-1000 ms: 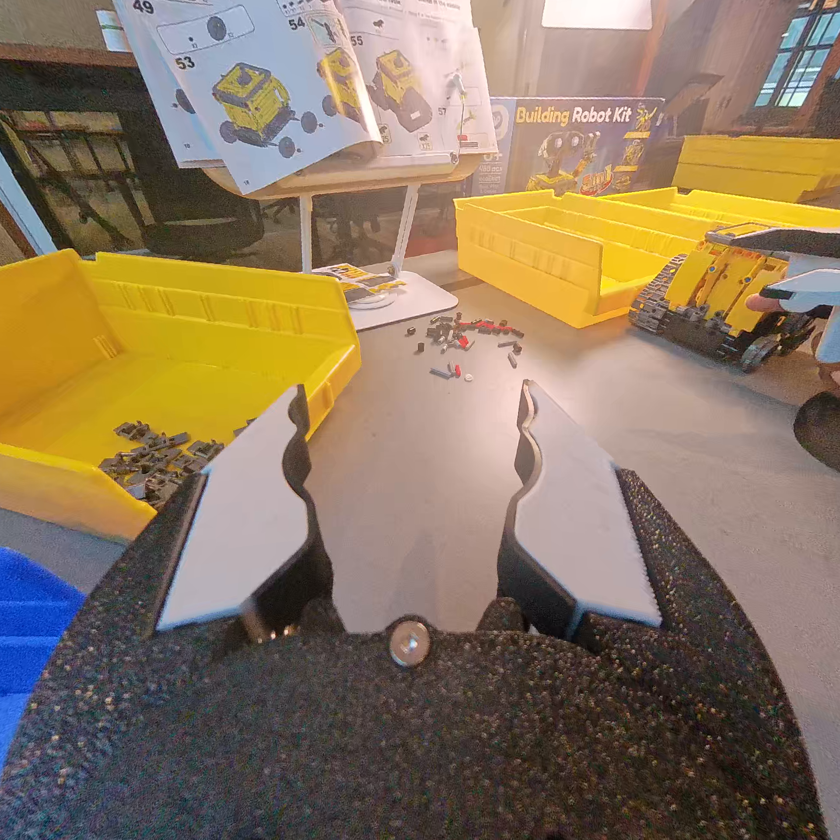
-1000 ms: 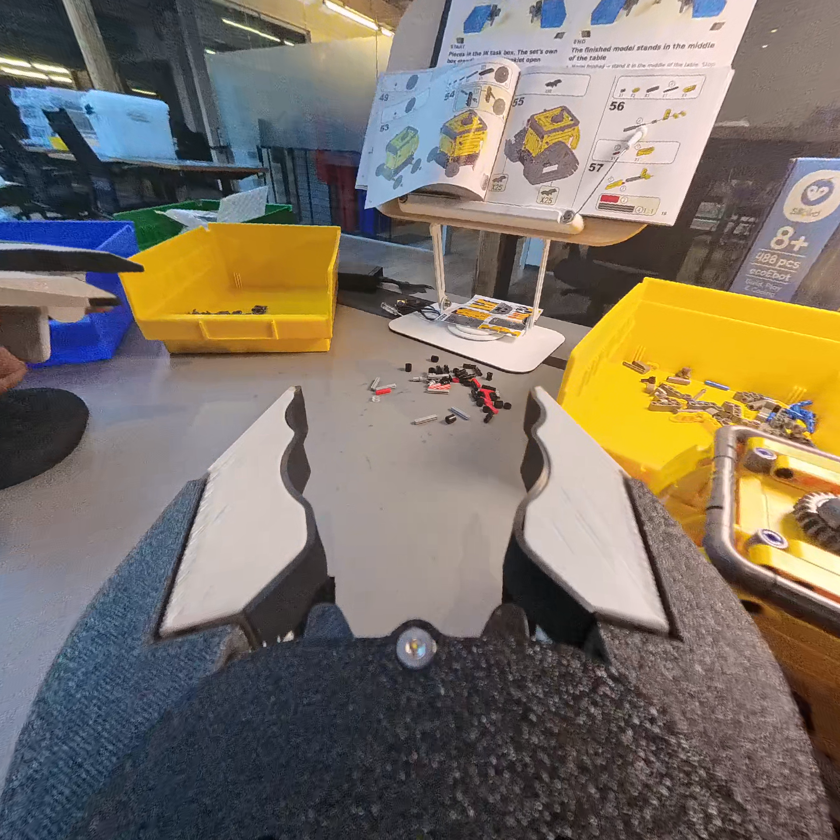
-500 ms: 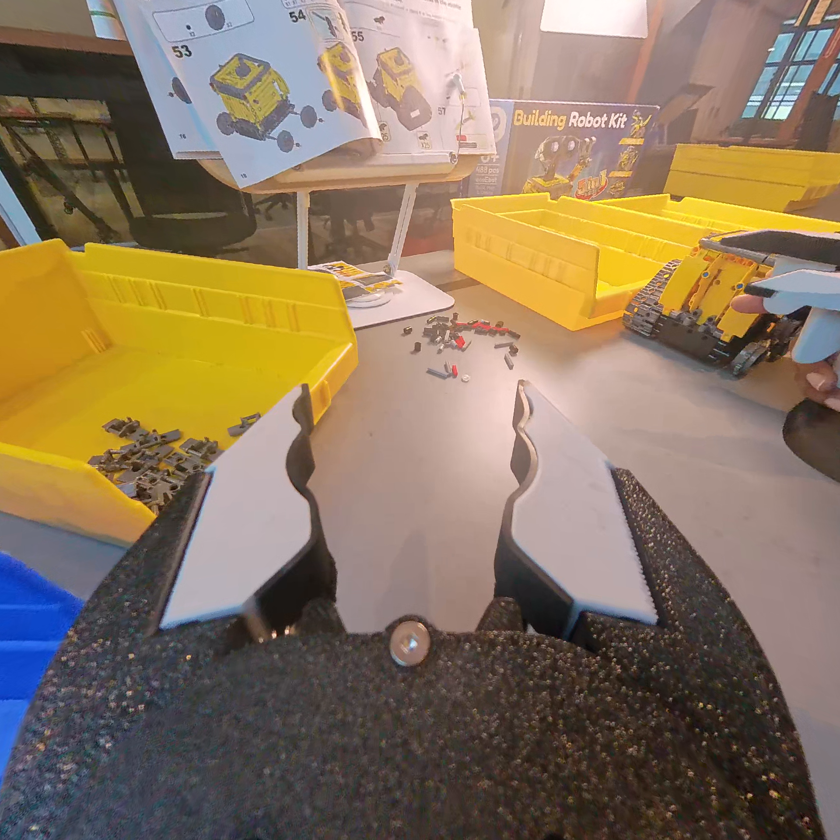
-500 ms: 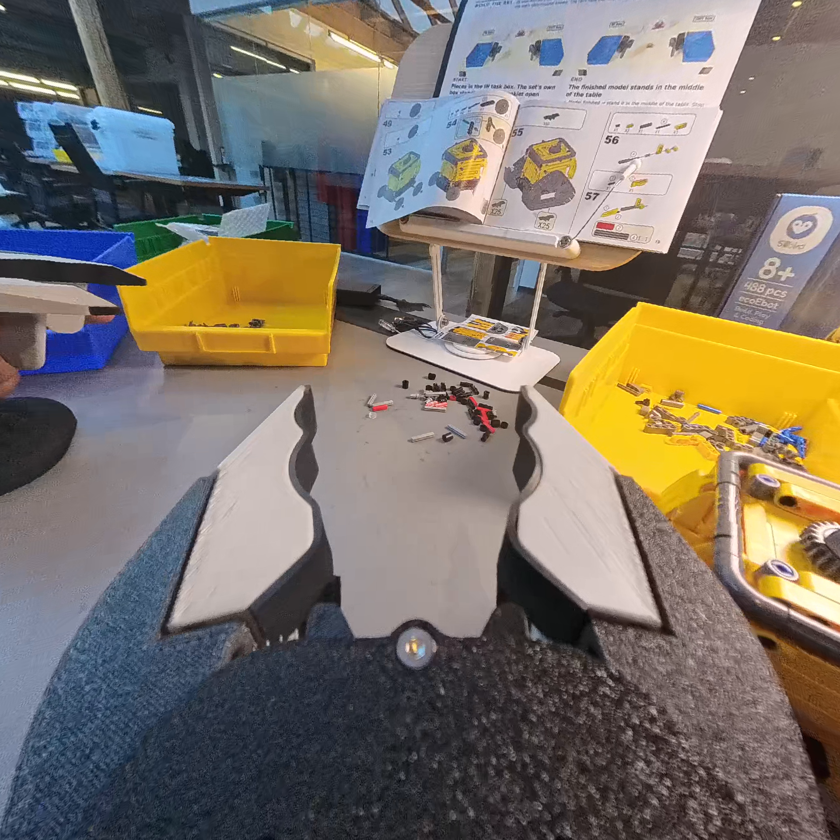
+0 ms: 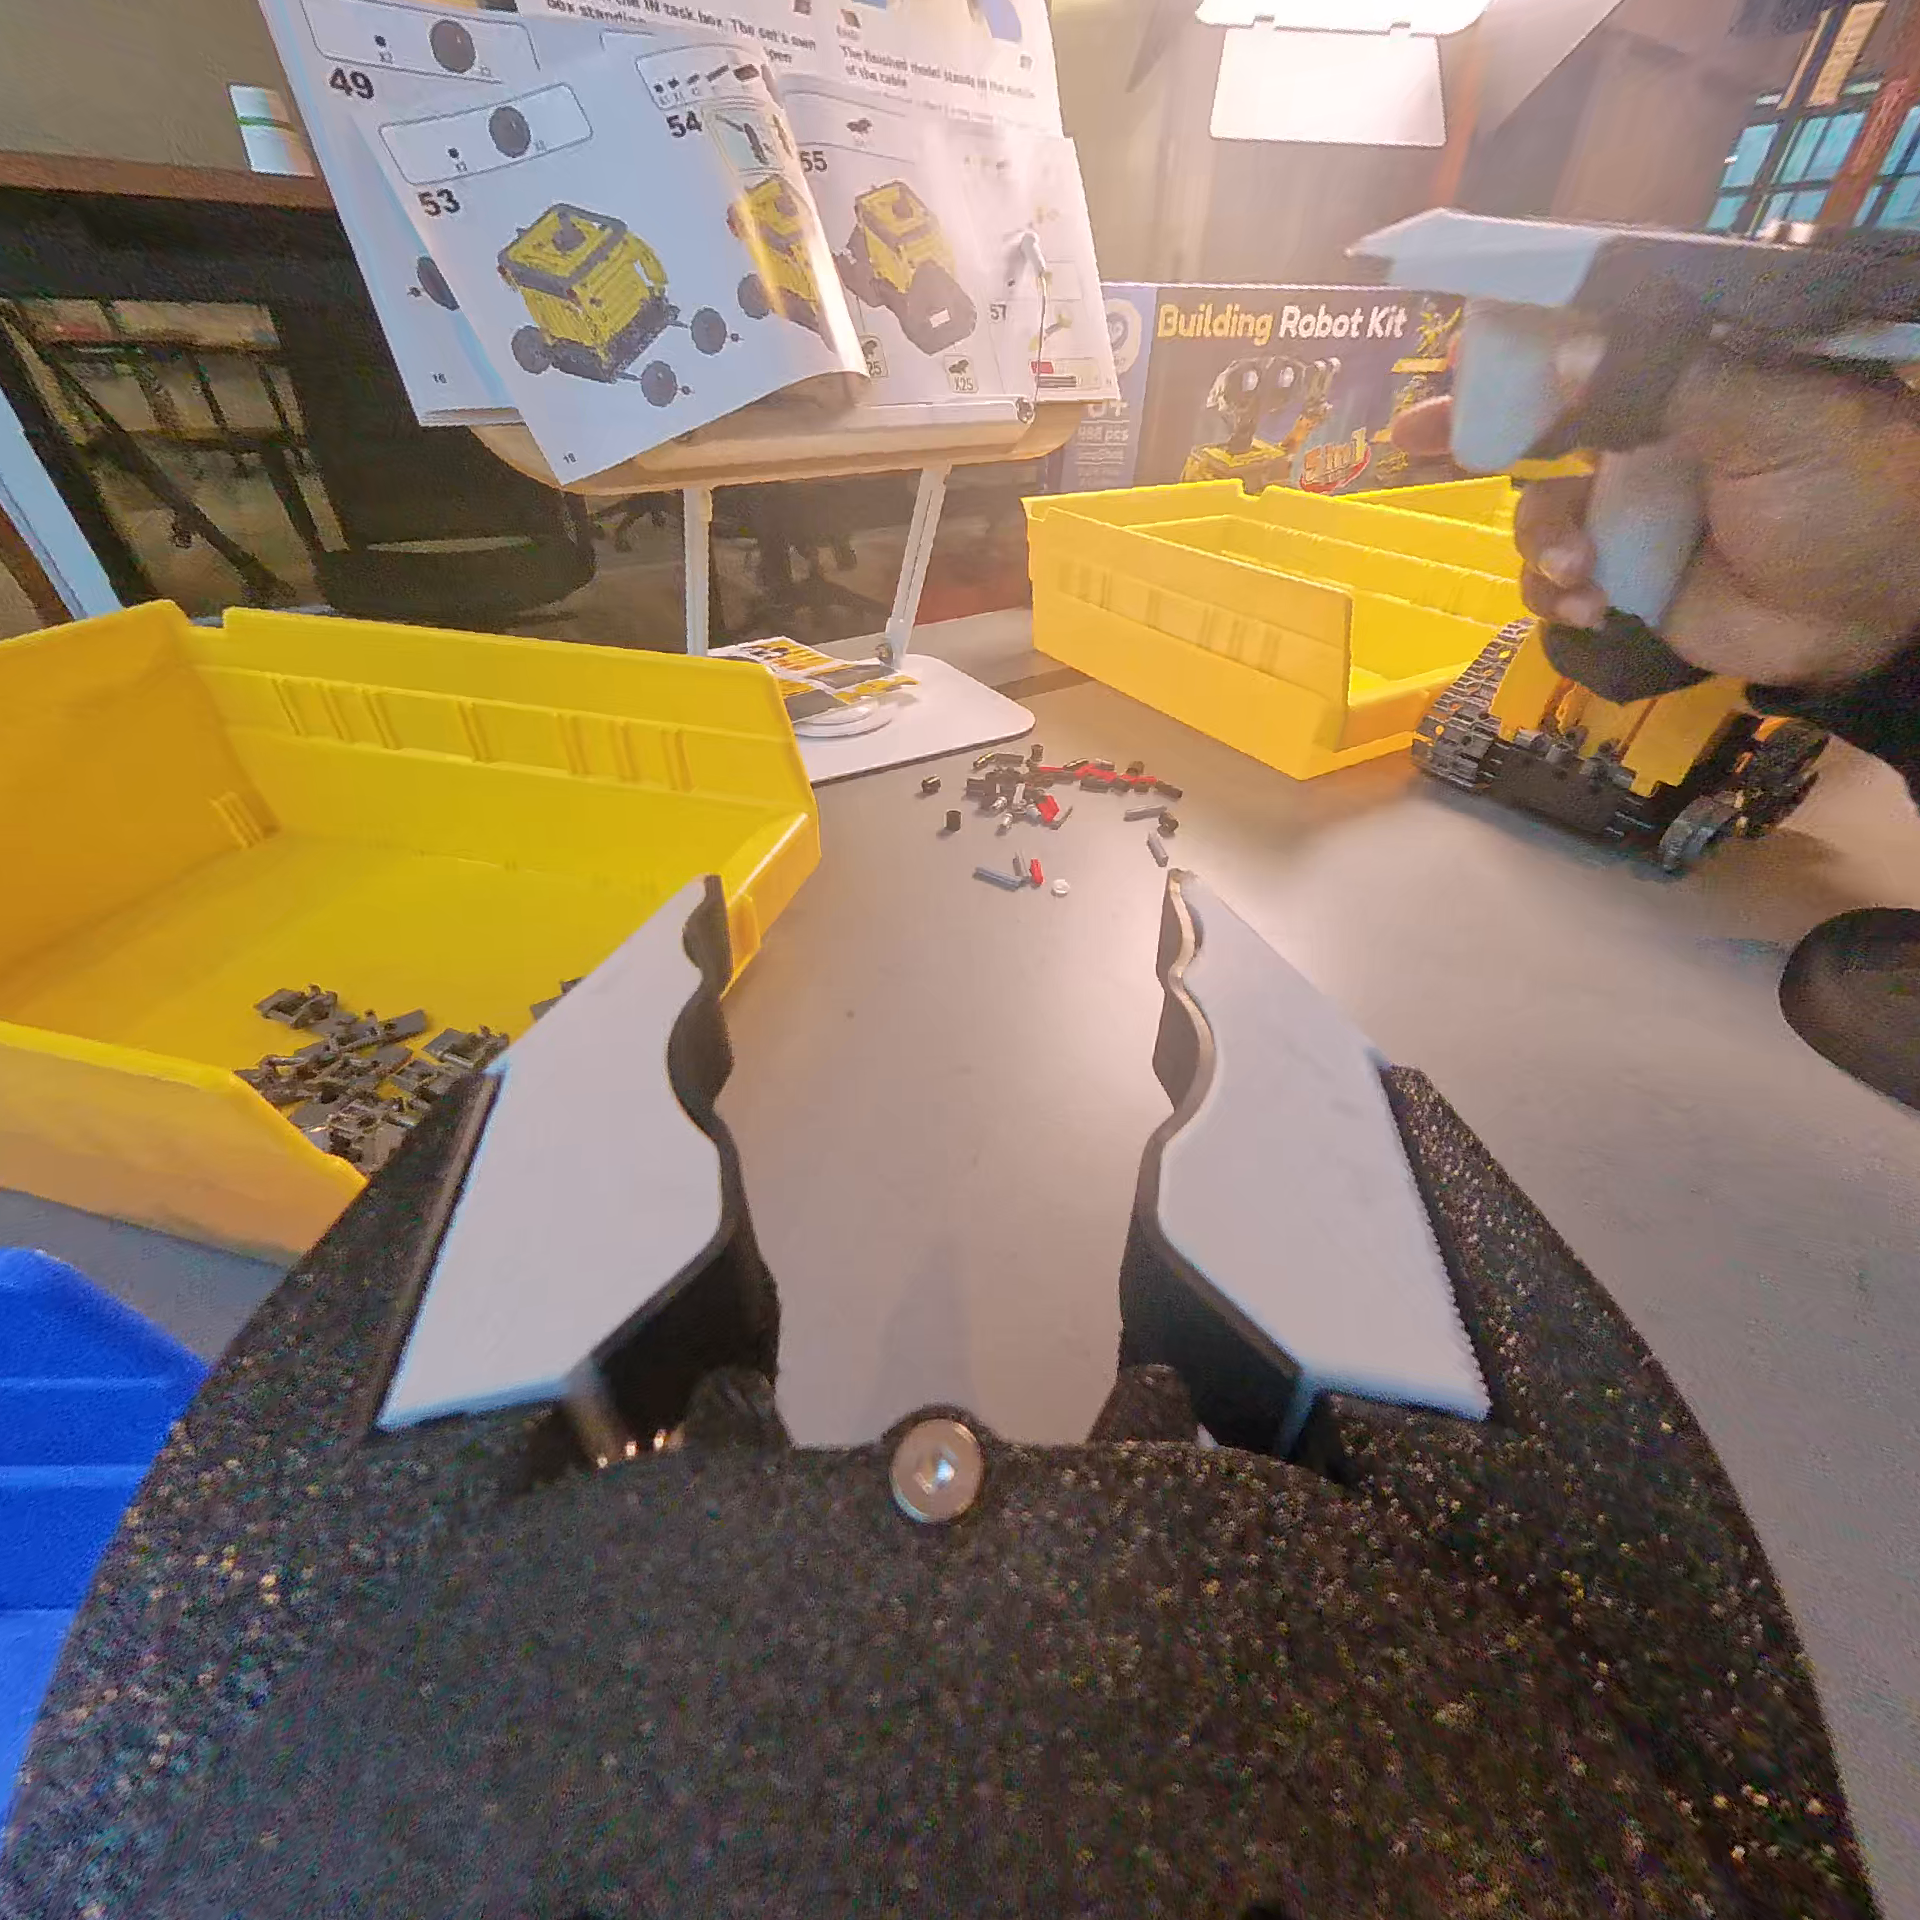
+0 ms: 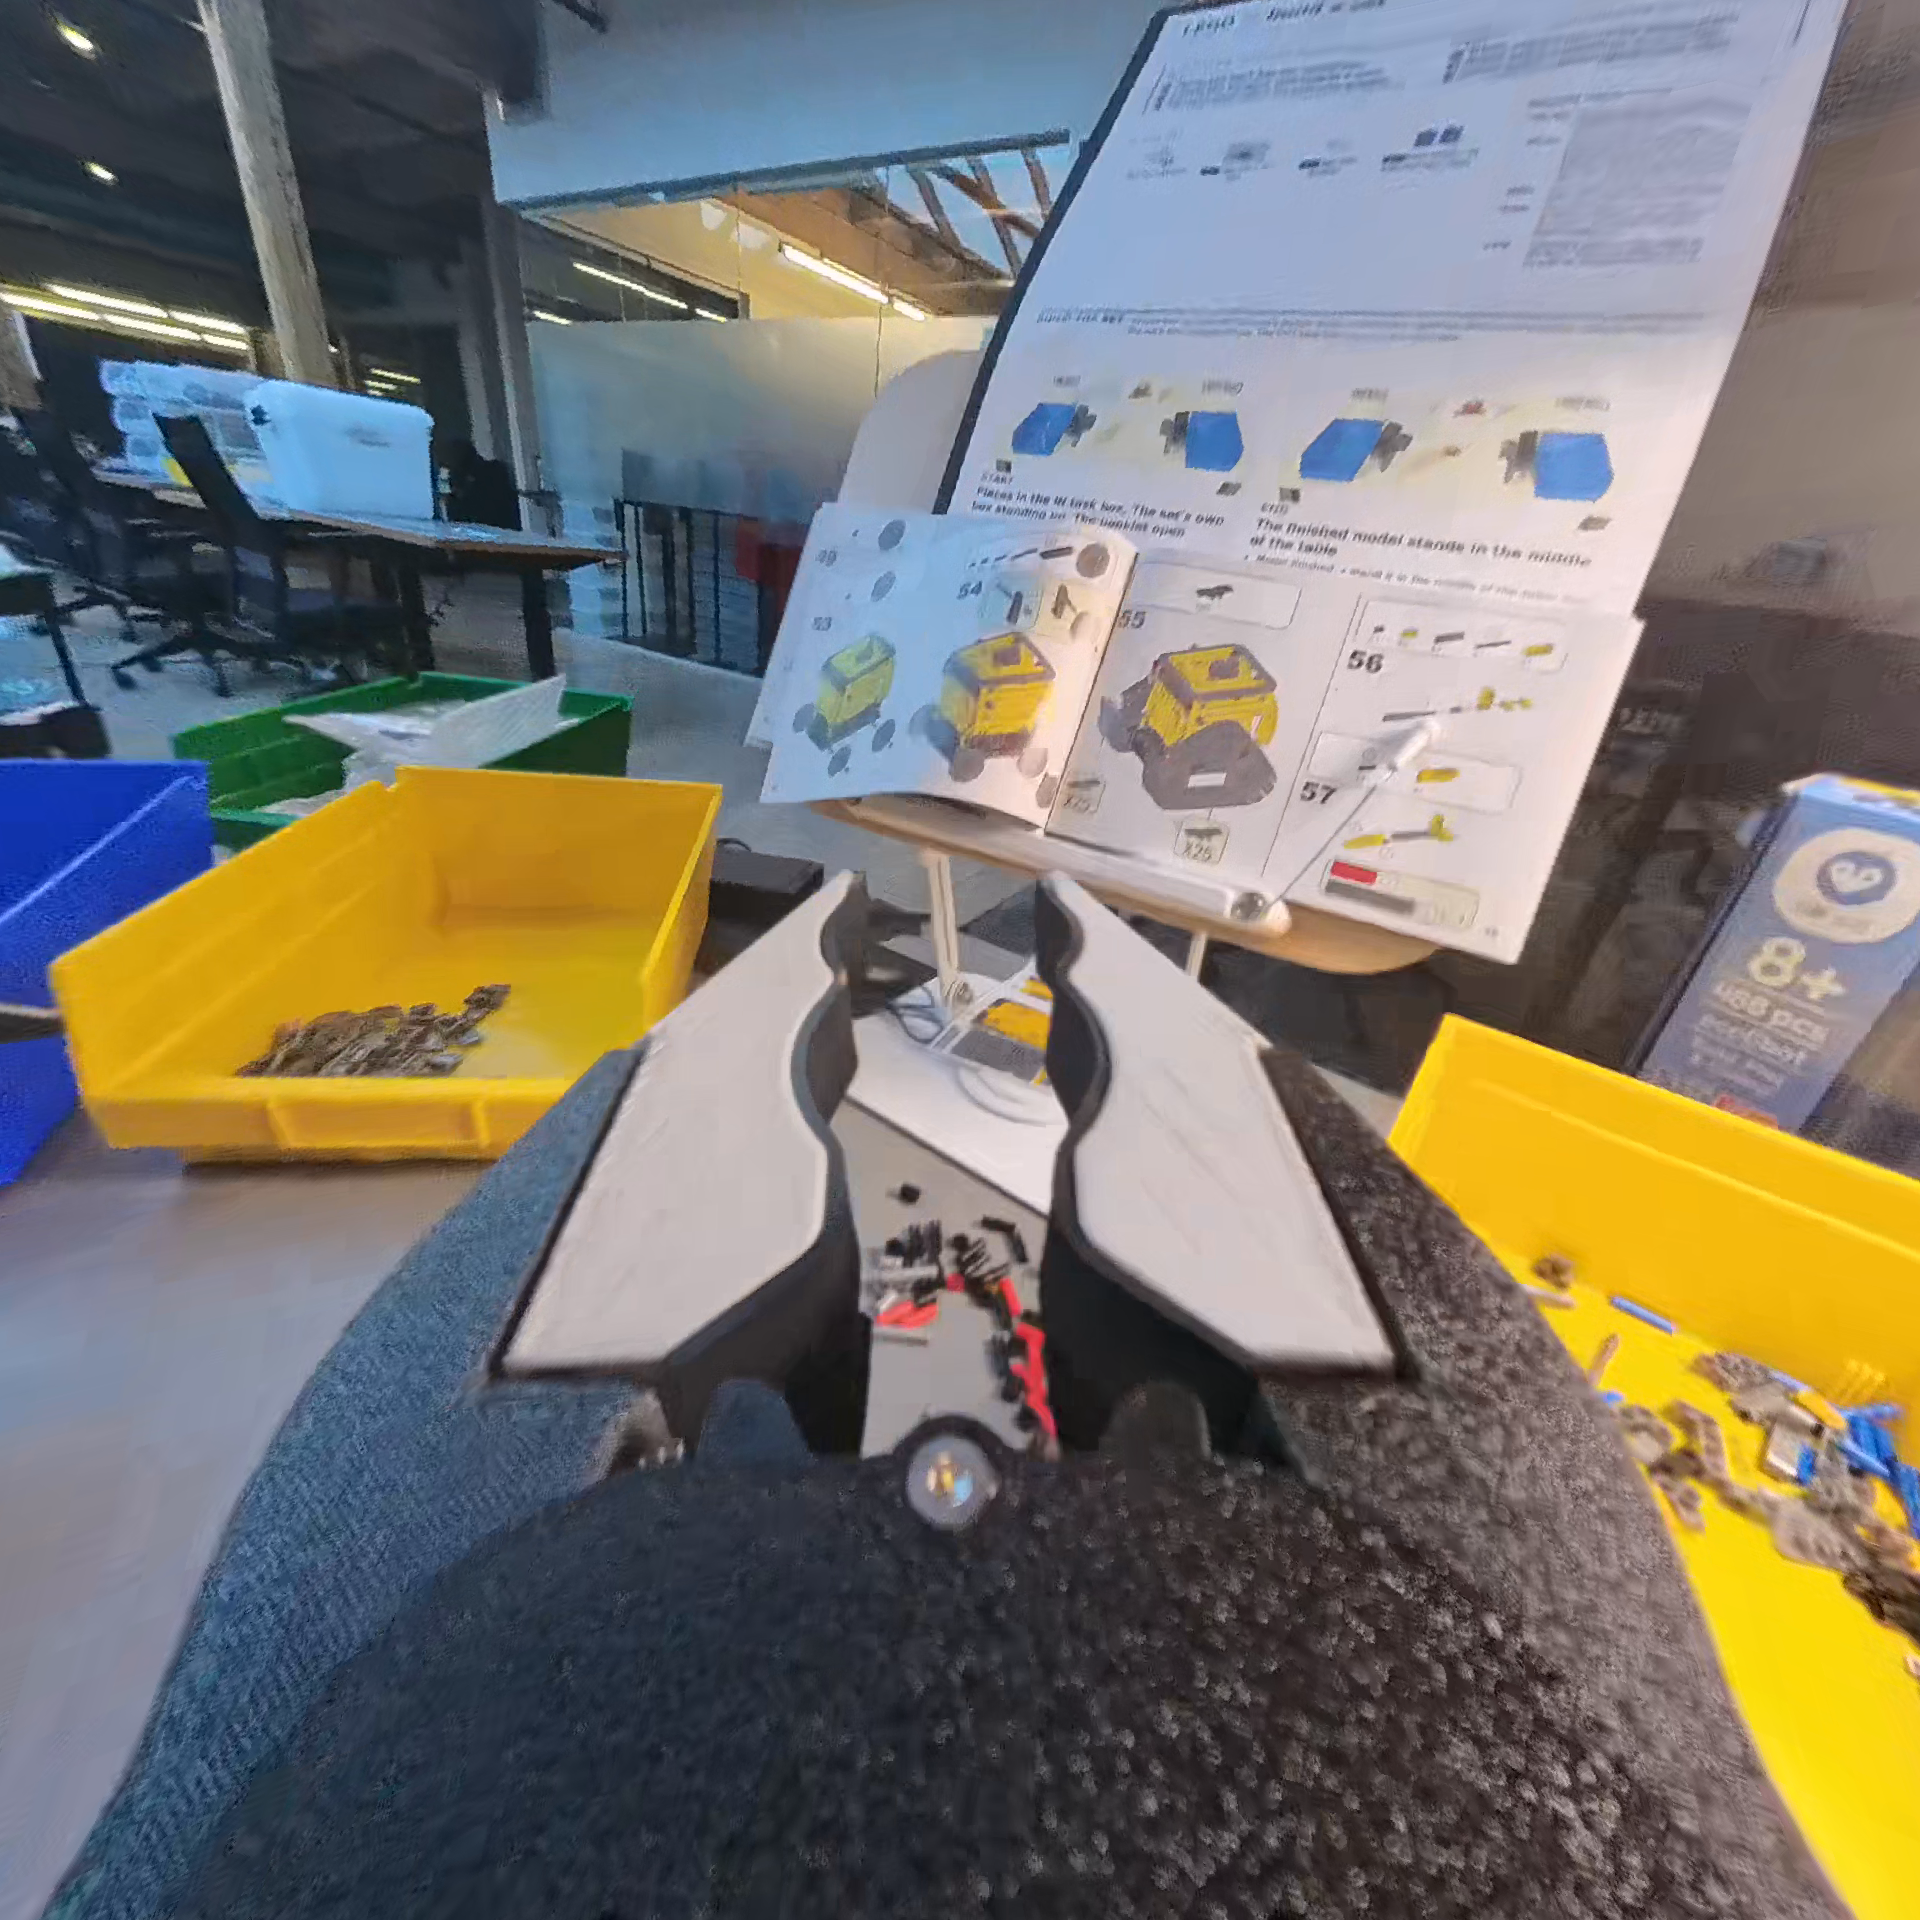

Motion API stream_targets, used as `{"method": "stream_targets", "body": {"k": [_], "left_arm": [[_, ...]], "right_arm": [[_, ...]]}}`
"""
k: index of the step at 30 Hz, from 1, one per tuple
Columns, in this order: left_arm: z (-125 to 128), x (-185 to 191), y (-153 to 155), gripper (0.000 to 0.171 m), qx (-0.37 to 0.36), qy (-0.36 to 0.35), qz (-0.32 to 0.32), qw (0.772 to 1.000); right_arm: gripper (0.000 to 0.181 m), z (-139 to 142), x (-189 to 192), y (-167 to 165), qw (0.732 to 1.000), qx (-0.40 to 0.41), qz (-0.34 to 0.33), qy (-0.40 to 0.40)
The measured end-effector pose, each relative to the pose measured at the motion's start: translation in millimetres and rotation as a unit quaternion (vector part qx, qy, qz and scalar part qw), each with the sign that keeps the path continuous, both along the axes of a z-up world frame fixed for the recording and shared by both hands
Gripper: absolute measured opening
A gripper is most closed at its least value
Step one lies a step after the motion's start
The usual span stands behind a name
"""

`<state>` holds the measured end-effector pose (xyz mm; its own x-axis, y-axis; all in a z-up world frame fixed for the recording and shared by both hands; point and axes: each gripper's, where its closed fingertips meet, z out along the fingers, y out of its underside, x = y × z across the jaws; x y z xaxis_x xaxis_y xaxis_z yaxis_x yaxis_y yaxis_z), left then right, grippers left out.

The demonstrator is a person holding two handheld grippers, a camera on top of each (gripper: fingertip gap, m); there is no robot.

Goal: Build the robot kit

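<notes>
Left tool (image 5: 940, 894): fingers spread wide, empty, low over the grey counter (image 5: 1455, 1039).
Right tool (image 6: 945, 914): fingers narrowed but apart, empty, above scattered small black and red plastic pieces (image 6: 956, 1278).
Yellow plastic bin at 9 o'clock (image 5: 436, 727): grey links.
Yellow bin at 3 o'clock (image 6: 1662, 1174): mixed small parts.

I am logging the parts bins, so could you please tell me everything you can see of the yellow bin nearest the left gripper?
The yellow bin looks like glossy moulded plastic, a shallow open-topped tray with ribbed back wall and a lower front lip. It sits flat on the grey table, a blue bin close by at its near corner. Only a small heap of dark grey track links lies inside, near the front. Neither gripper touches it.
</notes>
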<state>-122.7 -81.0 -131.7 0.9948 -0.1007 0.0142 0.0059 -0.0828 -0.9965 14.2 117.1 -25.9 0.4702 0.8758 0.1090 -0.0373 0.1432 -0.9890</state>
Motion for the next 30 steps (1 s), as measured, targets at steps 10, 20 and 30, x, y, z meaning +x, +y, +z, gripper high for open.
{"method": "stream_targets", "body": {"k": [10,20,30], "left_arm": [[-6,6,2,0.074,-0.013,0.023,-0.004,1.0],[-1,4,-1,0.064,0.0,0.015,-0.004,1.0],[-5,4,0,0.065,-0.011,0.014,-0.004,1.0]], "right_arm": [[0.0,-3,-105,137,0.995,0.005,-0.095,-0.035],[0.002,-25,-117,164,0.992,-0.007,-0.109,-0.059],[0.008,-6,-95,90,0.999,0.015,-0.013,-0.051]]}}
